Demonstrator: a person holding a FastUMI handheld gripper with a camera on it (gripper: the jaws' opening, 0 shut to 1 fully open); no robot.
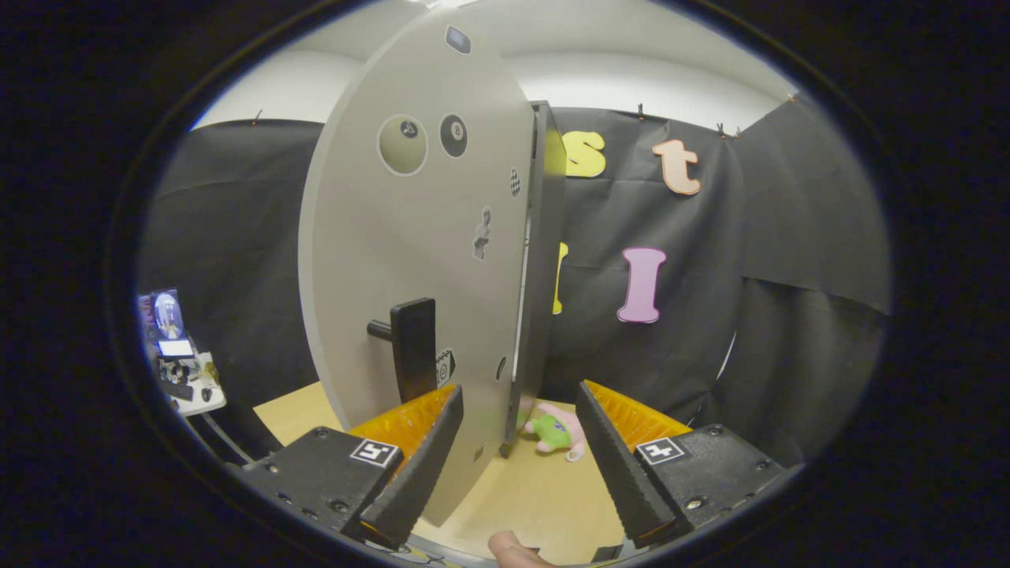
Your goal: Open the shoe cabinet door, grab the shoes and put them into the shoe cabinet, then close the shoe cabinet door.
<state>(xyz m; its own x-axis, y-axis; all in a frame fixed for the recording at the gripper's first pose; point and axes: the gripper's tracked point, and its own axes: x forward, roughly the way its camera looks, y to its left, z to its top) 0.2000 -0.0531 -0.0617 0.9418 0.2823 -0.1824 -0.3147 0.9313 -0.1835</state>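
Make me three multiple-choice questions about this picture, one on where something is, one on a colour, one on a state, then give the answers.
1. Where does the plush toy lie?
A. on top of the cabinet
B. on the wooden floor beyond the fingers, by the door's free edge
C. between the fingers

2. What colour is the door handle?
A. black
B. red
C. white

3. How does the gripper stand?
A. shut on the handle
B. shut on the toy
C. open

Answers: B, it lies low beside the cabinet door; A, the handle is dark against the pale grey door; C, the fingers stand apart, pressing nothing.
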